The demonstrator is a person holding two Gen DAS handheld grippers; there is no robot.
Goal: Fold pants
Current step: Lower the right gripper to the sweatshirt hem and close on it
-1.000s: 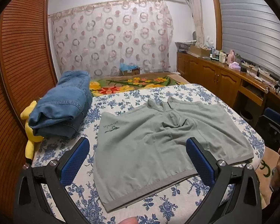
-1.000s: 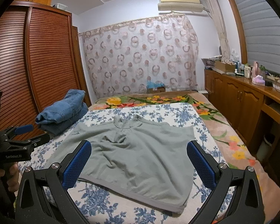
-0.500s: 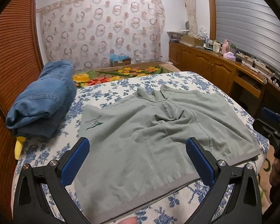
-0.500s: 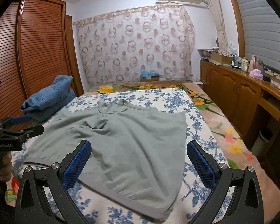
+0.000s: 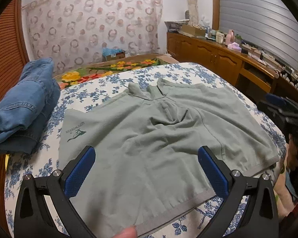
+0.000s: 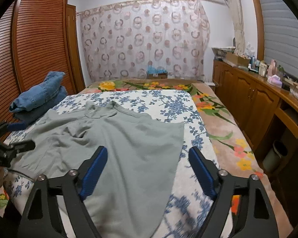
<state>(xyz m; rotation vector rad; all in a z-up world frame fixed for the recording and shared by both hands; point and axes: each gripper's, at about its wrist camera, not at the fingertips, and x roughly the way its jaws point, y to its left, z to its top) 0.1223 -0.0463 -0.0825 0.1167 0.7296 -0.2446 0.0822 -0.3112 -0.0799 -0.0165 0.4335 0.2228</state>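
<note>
Grey-green shorts (image 5: 149,136) lie spread flat on a blue-flowered bed sheet (image 5: 188,73), waistband toward me, legs pointing away. They also show in the right wrist view (image 6: 129,144). My left gripper (image 5: 147,170) is open and empty, hovering over the waistband area near the left half. My right gripper (image 6: 147,170) is open and empty, over the shorts' right side near their right edge. The right gripper shows at the right edge of the left wrist view (image 5: 284,111); the left gripper shows at the left edge of the right wrist view (image 6: 8,148).
A folded blue denim pile (image 5: 23,107) sits on the bed's far left, beside a louvred wooden wardrobe (image 6: 35,45). A flowered blanket (image 6: 149,84) lies at the bed's far end. Wooden cabinets (image 6: 248,103) with clutter run along the right wall, with a floral rug (image 6: 222,127) between.
Both grippers have moved forward and lower over the shorts; the left one has swung to the right, the right one to the left. Both stay open.
</note>
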